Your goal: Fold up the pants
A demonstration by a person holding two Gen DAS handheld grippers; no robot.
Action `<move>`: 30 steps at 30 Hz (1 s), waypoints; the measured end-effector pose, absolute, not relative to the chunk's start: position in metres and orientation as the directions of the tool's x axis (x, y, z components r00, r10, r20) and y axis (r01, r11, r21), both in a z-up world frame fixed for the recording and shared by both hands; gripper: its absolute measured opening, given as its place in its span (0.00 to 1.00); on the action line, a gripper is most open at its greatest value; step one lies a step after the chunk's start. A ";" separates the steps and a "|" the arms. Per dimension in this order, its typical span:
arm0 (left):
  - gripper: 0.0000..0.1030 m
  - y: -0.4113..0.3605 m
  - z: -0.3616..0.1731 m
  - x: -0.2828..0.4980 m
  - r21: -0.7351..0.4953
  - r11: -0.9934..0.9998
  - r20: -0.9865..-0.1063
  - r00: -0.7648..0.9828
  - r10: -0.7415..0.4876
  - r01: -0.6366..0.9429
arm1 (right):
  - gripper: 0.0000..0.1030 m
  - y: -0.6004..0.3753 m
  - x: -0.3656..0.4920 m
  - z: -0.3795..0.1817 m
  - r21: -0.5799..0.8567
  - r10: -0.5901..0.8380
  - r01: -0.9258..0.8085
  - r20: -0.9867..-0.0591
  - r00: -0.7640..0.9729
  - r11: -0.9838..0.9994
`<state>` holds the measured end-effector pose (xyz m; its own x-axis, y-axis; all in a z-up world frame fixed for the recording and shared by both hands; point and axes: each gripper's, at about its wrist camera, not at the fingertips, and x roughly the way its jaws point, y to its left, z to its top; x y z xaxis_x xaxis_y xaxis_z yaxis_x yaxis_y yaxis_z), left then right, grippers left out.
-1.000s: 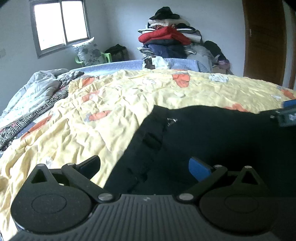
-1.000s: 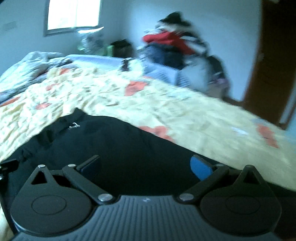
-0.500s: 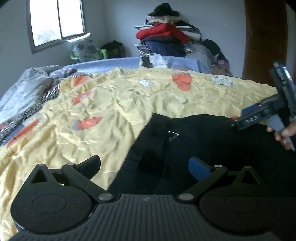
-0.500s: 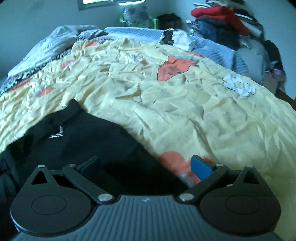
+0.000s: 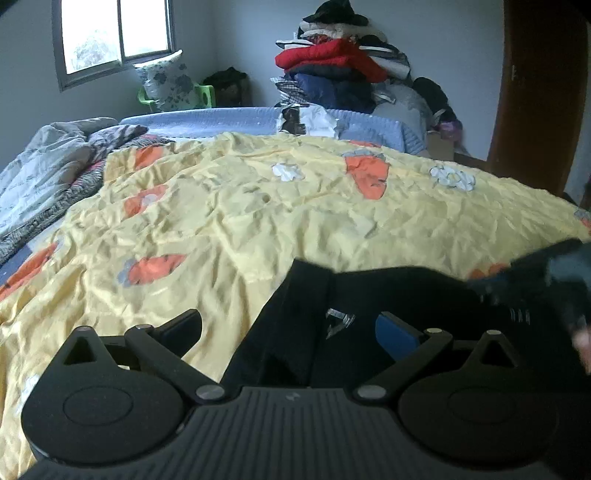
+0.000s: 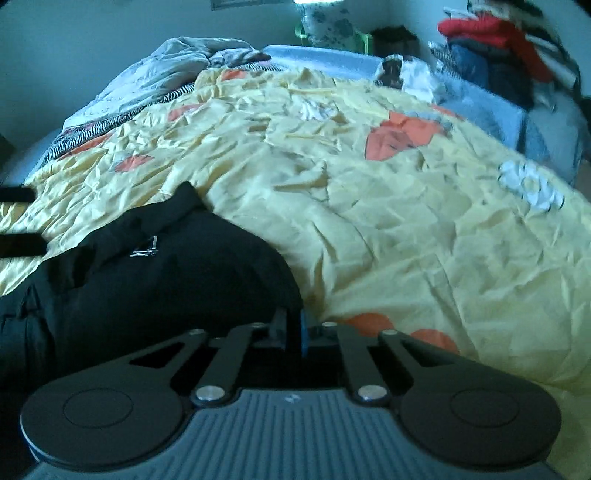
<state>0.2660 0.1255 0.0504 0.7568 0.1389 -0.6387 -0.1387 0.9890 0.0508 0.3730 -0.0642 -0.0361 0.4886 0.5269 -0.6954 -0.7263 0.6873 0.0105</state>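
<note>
Black pants (image 5: 402, 295) lie on a yellow bedsheet (image 5: 258, 221) with orange patches, waistband and metal clasp (image 5: 338, 319) toward the left. My left gripper (image 5: 291, 332) is open, just above the waistband, holding nothing. In the right wrist view the pants (image 6: 147, 280) fill the lower left. My right gripper (image 6: 293, 332) is shut on the pants' right edge. The right gripper also shows blurred at the right edge of the left wrist view (image 5: 546, 280).
A crumpled grey quilt (image 5: 44, 170) lies at the bed's left side. A tall pile of clothes (image 5: 343, 70) stands behind the bed. A brown door (image 5: 535, 92) is at the right, a window (image 5: 114, 33) at the back left.
My right gripper has come down to the pants' right edge and closed on the fabric. My left gripper has drawn nearer to the waistband and stays open.
</note>
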 end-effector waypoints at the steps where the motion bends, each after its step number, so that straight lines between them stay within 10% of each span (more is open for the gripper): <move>1: 0.99 0.125 0.052 0.272 0.036 0.991 -0.646 0.753 0.120 -0.127 | 0.05 -0.062 0.364 -0.034 -0.033 0.518 -0.733 -0.686 0.511 0.680; 13: 0.85 0.138 0.044 0.326 -0.252 0.957 -0.755 0.648 -0.103 -0.141 | 0.05 -0.037 0.208 -0.029 -0.508 0.486 -0.719 -0.531 0.695 0.473; 21: 0.24 0.155 0.035 0.312 -0.381 0.904 -0.765 0.615 -0.190 -0.195 | 0.05 -0.029 0.169 -0.029 -0.586 0.472 -0.685 -0.500 0.726 0.433; 30: 0.09 0.156 0.055 0.214 -0.273 0.958 -0.708 0.693 -0.135 -0.091 | 0.05 -0.030 0.126 -0.013 -0.508 0.500 -0.718 -0.516 0.696 0.475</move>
